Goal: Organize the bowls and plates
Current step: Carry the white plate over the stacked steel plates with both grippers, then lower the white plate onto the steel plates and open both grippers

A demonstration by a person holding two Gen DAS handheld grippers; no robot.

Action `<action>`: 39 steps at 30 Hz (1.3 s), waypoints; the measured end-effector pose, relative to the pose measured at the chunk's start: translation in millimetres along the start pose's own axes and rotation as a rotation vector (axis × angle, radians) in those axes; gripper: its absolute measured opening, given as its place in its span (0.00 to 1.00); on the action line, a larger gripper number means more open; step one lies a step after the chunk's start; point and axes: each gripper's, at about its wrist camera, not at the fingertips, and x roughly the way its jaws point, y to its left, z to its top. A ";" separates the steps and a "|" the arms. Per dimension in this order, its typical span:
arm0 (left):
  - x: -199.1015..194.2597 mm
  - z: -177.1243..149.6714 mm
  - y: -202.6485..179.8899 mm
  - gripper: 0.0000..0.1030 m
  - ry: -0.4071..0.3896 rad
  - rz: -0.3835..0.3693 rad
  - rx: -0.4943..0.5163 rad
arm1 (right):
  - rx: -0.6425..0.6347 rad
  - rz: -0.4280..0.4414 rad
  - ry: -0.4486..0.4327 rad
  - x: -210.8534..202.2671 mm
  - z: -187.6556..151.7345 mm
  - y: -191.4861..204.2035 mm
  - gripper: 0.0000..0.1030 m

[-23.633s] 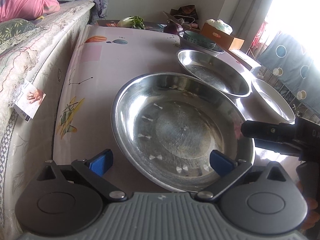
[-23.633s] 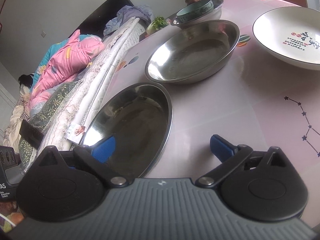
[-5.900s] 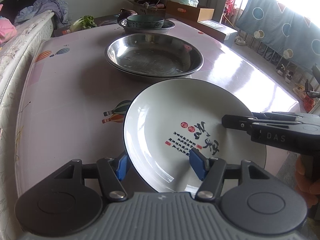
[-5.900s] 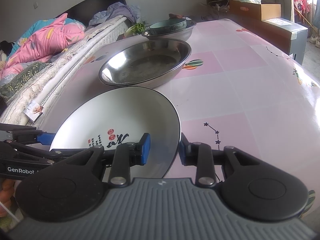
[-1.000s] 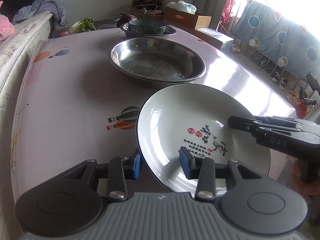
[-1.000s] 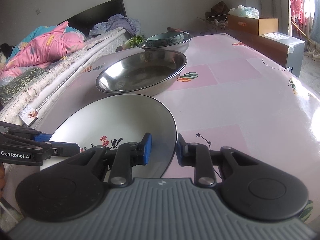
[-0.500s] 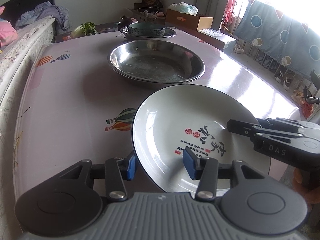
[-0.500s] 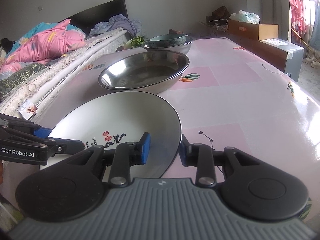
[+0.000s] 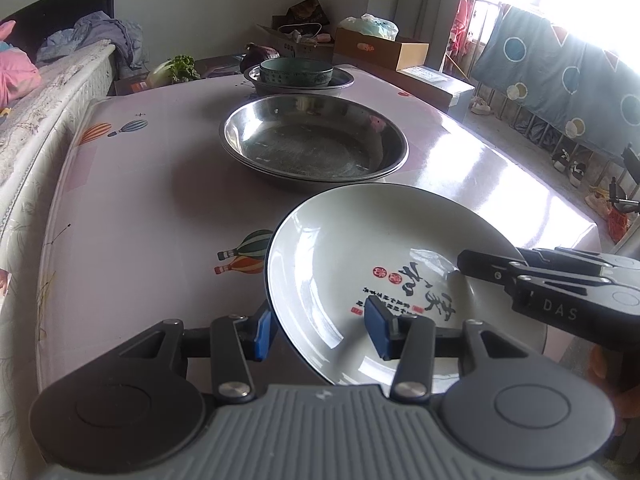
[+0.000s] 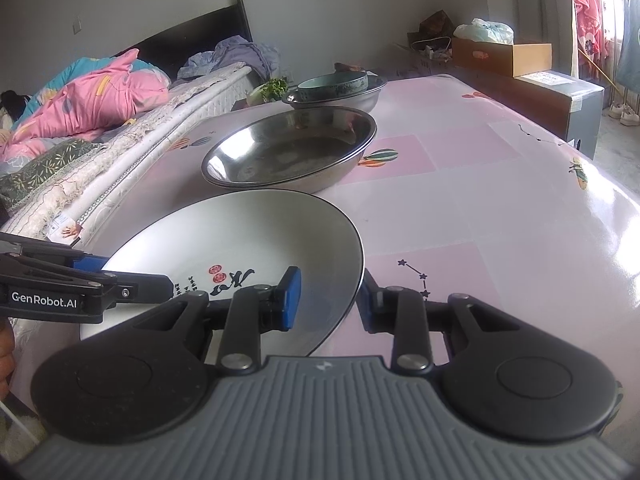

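I have the white ceramic plate [image 9: 384, 264] between both tongs, near the table's [image 9: 140, 208] front edge. The left tongs [image 9: 320, 330] straddle its near-left rim, their jaws lately widened and loose. The right tongs [image 10: 330, 300] bracket the opposite rim, pads not clearly pressing. Stacked steel basins [image 9: 314, 146] sit beyond.

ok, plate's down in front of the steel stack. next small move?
Probably pull both back off the plate. Fingers of the left gripper and right gripper have just been opening. The rim sits between them, seemingly unpinched, and the plate looks set on the table.
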 end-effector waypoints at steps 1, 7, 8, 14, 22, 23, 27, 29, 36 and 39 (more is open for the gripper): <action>-0.9 0.1 -0.3 0.46 -0.002 0.000 0.000 | 0.000 0.000 -0.003 -0.8 0.4 0.2 0.29; -6.9 0.9 -1.7 0.46 -0.015 -0.001 0.001 | -0.003 0.000 -0.018 -4.9 3.0 1.3 0.29; -8.0 1.3 -1.9 0.46 -0.018 -0.001 0.000 | -0.003 0.000 -0.020 -5.6 3.8 1.7 0.29; -13.5 4.3 -2.2 0.46 -0.035 0.000 -0.003 | -0.008 0.002 -0.035 -8.3 9.1 2.5 0.29; -23.3 15.0 -2.6 0.46 -0.069 0.004 -0.008 | -0.014 0.009 -0.060 -12.5 22.4 3.5 0.29; -24.4 17.2 -2.3 0.46 -0.073 0.004 -0.011 | -0.014 0.010 -0.062 -12.6 24.8 3.9 0.29; -27.4 28.9 -0.9 0.46 -0.096 0.008 -0.017 | -0.016 0.016 -0.070 -11.6 35.9 4.3 0.29; -27.0 37.0 0.3 0.46 -0.108 0.011 -0.021 | -0.016 0.020 -0.073 -9.4 42.7 3.7 0.29; -20.8 61.9 9.8 0.46 -0.132 0.019 -0.051 | -0.010 0.040 -0.066 8.6 71.7 0.4 0.29; -14.1 72.6 15.3 0.46 -0.132 0.020 -0.061 | -0.016 0.042 -0.063 19.4 84.6 1.0 0.29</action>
